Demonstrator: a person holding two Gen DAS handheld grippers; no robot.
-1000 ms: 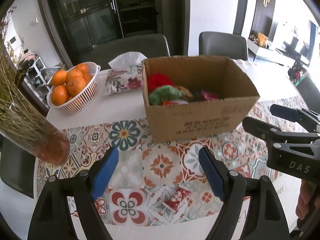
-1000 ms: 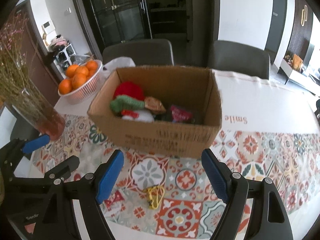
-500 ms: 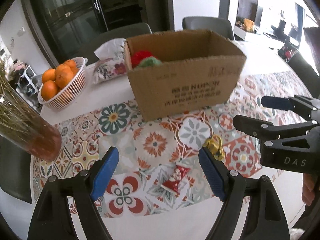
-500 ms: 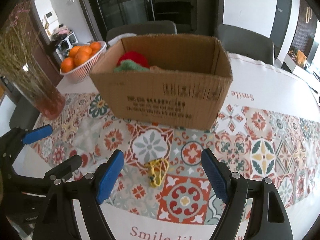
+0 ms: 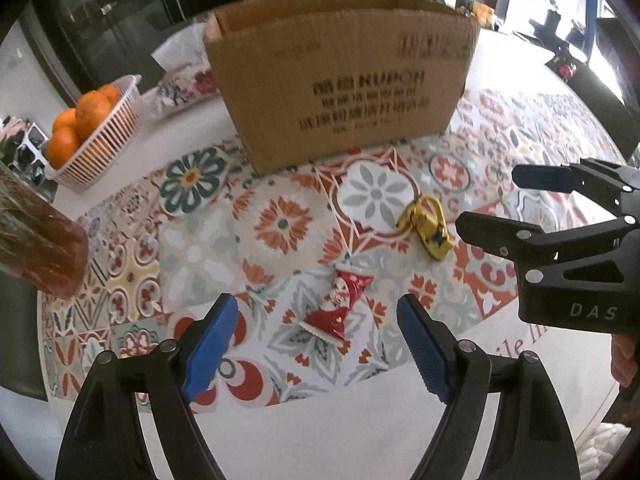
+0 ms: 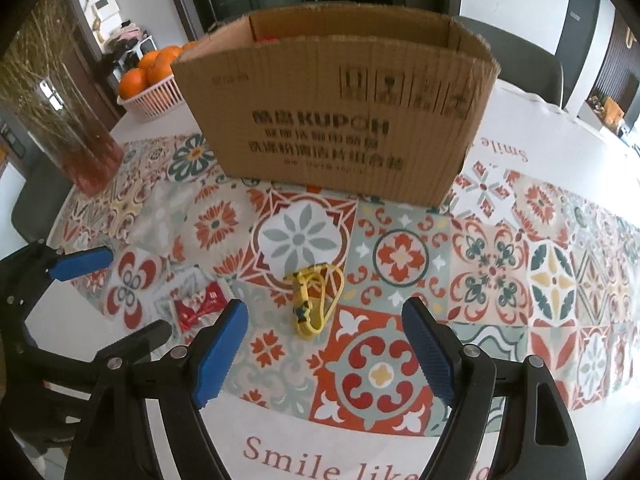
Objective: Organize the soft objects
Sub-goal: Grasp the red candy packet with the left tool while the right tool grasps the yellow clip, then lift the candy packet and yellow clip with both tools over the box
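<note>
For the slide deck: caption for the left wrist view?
Open left gripper above a red toy; yellow toy and cardboard box beyond.

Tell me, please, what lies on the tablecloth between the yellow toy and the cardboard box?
Nothing: in the right wrist view, only bare patterned tablecloth separates the yellow toy from the cardboard box.

Both grippers have dropped toward the tablecloth point(image 6: 400, 256): the left gripper point(image 5: 316, 344) now brackets the red toy point(image 5: 340, 304), the right gripper point(image 6: 324, 348) the yellow toy point(image 6: 314, 300), and the box point(image 6: 336, 120) hides its contents
</note>
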